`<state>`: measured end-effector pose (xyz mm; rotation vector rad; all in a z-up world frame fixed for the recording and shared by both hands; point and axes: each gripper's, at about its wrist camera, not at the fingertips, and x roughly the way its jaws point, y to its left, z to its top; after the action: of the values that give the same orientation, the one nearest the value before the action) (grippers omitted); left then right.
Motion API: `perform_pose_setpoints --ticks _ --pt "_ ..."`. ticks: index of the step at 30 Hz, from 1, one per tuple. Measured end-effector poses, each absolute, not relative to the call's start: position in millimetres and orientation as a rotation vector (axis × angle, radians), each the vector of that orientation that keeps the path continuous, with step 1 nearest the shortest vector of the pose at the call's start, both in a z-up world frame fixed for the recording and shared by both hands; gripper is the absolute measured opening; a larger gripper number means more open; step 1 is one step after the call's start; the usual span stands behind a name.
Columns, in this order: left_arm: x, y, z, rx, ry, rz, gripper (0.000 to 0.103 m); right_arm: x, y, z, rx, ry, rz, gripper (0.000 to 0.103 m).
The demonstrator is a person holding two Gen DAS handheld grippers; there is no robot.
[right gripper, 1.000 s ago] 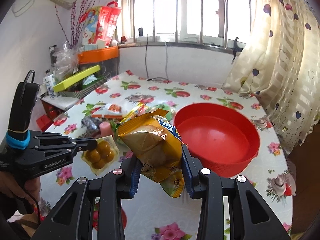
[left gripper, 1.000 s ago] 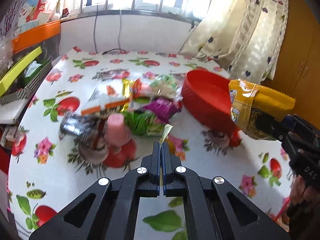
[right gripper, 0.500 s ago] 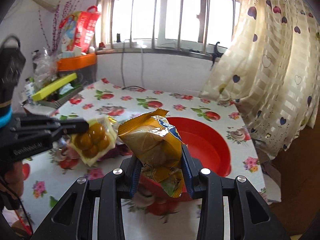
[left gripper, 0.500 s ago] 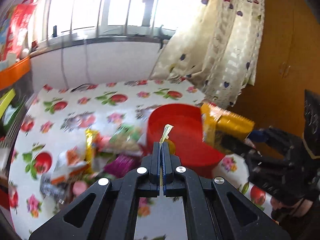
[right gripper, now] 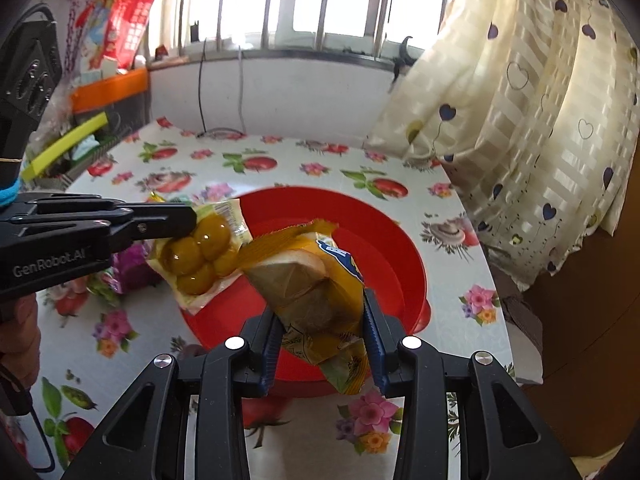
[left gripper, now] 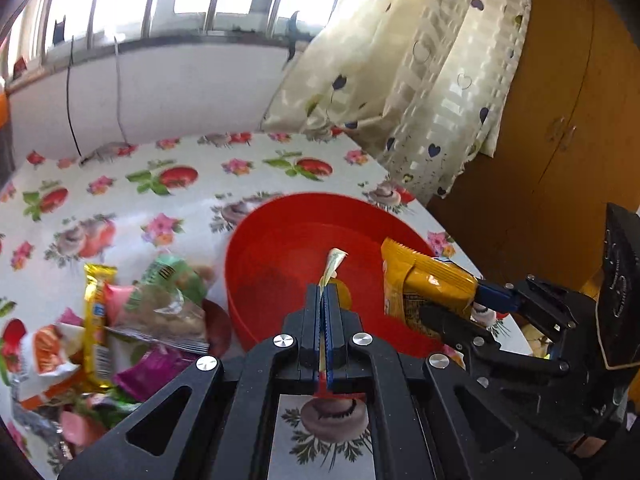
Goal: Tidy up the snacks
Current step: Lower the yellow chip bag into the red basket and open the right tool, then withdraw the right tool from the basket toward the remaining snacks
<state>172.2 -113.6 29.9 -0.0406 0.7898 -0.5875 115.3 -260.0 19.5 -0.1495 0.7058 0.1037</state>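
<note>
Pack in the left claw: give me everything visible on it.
The clear pack is a flat, glossy plastic pouch with pale yellow-green edges and a small printed label at its top corner. Several round, olive-yellow balls sit sealed inside it. The left claw is shut on its upper edge, so it hangs tilted over the near-left rim of the red bowl. Its right edge overlaps the orange bag in this view; contact is unclear.

left wrist: looks down, close over red basin point(left gripper: 256, 280) | right wrist: same basin, nearer side | shared: basin, tablecloth point(right gripper: 320, 160)
</note>
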Motion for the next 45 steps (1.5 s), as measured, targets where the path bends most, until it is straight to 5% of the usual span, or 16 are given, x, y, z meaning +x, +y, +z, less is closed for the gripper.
perform_pose_setpoints --ticks 26,45 --pt "152 -97 35 -0.033 0.779 -0.593 0.008 90 -263 45 -0.041 0.647 0.133 0.055" --pt "59 -38 36 -0.054 0.797 -0.424 0.008 16 -234 51 0.032 0.692 0.246 0.056"
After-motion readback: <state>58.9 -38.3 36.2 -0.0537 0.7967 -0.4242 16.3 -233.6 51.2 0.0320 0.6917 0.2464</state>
